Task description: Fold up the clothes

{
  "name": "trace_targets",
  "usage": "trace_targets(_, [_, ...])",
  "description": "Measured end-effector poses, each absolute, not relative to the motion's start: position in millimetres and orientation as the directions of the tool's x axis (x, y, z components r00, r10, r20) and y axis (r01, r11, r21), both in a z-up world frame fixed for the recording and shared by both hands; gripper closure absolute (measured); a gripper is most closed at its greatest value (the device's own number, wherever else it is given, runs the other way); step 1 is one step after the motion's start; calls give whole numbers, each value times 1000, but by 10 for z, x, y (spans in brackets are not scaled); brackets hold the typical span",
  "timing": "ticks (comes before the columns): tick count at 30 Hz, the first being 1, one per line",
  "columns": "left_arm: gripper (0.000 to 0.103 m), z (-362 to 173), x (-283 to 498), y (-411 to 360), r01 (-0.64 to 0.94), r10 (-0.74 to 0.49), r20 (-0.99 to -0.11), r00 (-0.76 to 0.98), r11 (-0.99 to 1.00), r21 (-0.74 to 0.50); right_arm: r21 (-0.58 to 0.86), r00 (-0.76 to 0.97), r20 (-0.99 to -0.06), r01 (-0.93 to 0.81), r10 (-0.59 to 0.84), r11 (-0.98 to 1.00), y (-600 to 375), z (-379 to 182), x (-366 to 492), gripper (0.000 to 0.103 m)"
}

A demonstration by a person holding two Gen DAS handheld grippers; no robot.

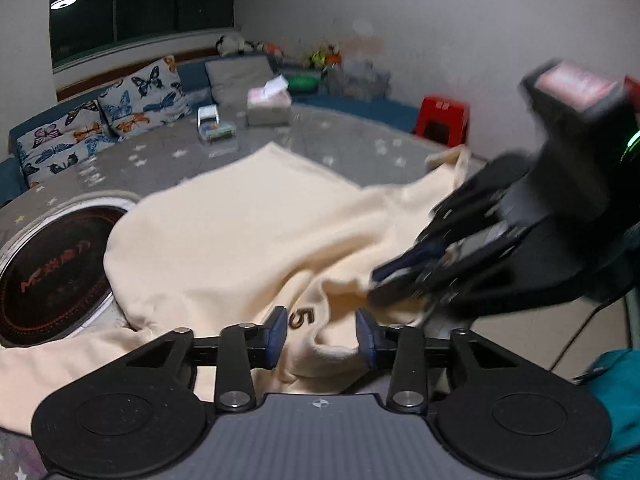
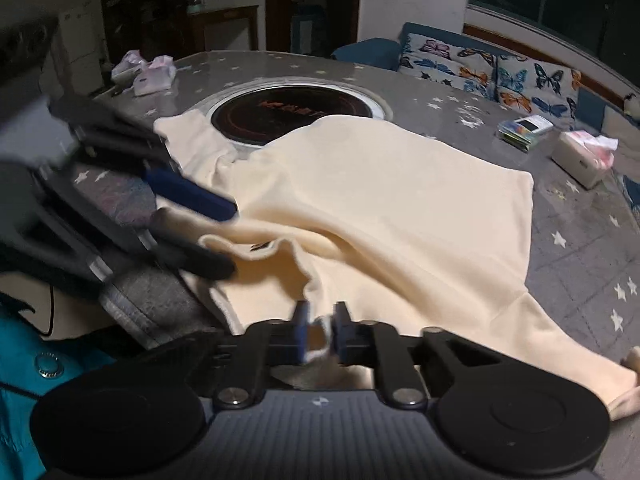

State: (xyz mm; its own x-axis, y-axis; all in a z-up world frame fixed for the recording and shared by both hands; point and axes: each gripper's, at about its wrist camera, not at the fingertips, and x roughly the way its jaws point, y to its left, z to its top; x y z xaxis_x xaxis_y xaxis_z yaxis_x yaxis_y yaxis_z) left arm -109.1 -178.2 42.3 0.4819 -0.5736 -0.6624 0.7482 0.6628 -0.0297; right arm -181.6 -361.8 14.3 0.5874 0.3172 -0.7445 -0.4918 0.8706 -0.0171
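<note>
A cream shirt (image 1: 240, 216) lies spread over the near part of a round grey table (image 1: 352, 148) printed with white stars. In the left wrist view the left gripper (image 1: 322, 334) stands with its blue-padded fingers apart, a bunched fold of the shirt bearing a brown "5" between them; whether the pads touch the cloth cannot be told. To its right the right gripper (image 1: 384, 284) comes in blurred from the right side, its tips at the shirt's edge. In the right wrist view the right gripper (image 2: 320, 330) has its fingers close together, pinching a small fold of the shirt's near hem. At the left of that view the left gripper (image 2: 234, 240) shows blurred, one blue finger above and one dark finger below a rolled edge of the shirt, with a gap between them. A teal garment (image 2: 24, 364) fills the near left corner. Beyond the shirt a round black hotplate (image 2: 292, 114) is sunk in the table's middle, the shirt covering part of its rim. Farther off on the table sit a tissue box (image 2: 580, 158) and a small packet (image 2: 524, 128). Behind the table are butterfly cushions (image 2: 500, 76), and a red stool (image 1: 442, 120) stands by the wall.
</note>
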Motion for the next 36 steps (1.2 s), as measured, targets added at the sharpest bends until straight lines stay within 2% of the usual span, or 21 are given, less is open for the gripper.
trace_targets(1, [95, 378, -1064, -1801, 744, -562, -674, 480, 668, -26, -13, 590, -740, -493, 324, 870, -3635, 169, -1839, 96])
trace_targets(3, [100, 349, -1057, -1784, 743, -561, -678, 476, 668, -31, -1, 592, -730, -501, 341, 866, -3667, 242, -1896, 97])
trace_targets(9, [100, 571, -1336, -1560, 825, -684, -601, 413, 561, -72, 12, 522, -751, -602, 405, 798, -3708, 456, -2168, 96])
trace_targets(12, [100, 461, -1322, -1583, 837, -665, -655, 360, 541, -89, 53, 456, -783, -629, 424, 776, -3720, 407, -2195, 91])
trace_targets(14, [96, 418, -1277, -1578, 831, -654, -677, 336, 544, -113, 67, 439, -787, -639, 434, 767, -3723, 410, -2191, 84])
trace_targets(18, [95, 556, -1122, -1462, 798, -662, -644, 383, 588, -130, 49, 495, -759, -604, 423, 795, -3815, 507, -2072, 72])
trace_targets(24, [91, 590, -504, -1402, 616, -527, -642, 557, 781, -107, 12, 595, -740, -455, 314, 891, -4082, 444, -1682, 68])
trace_targets(26, [84, 566, -259, -1388, 538, -464, -645, 608, 838, -96, 11, 618, -738, -392, 272, 920, -4193, 381, -1541, 68])
trace_targets(28, [65, 531, 3, -1396, 449, -375, -639, 672, 892, -51, 14, 636, -734, -339, 240, 941, -4293, 332, -1422, 68])
trace_targets(32, [59, 449, 503, -1438, 389, -327, -644, 691, 920, -49, 32, 656, -722, -286, 220, 958, -4426, 292, -1271, 67])
trace_targets(36, [58, 334, 785, -1513, 371, -308, -662, 683, 927, -48, 50, 673, -712, -241, 204, 969, -4538, 254, -1134, 60])
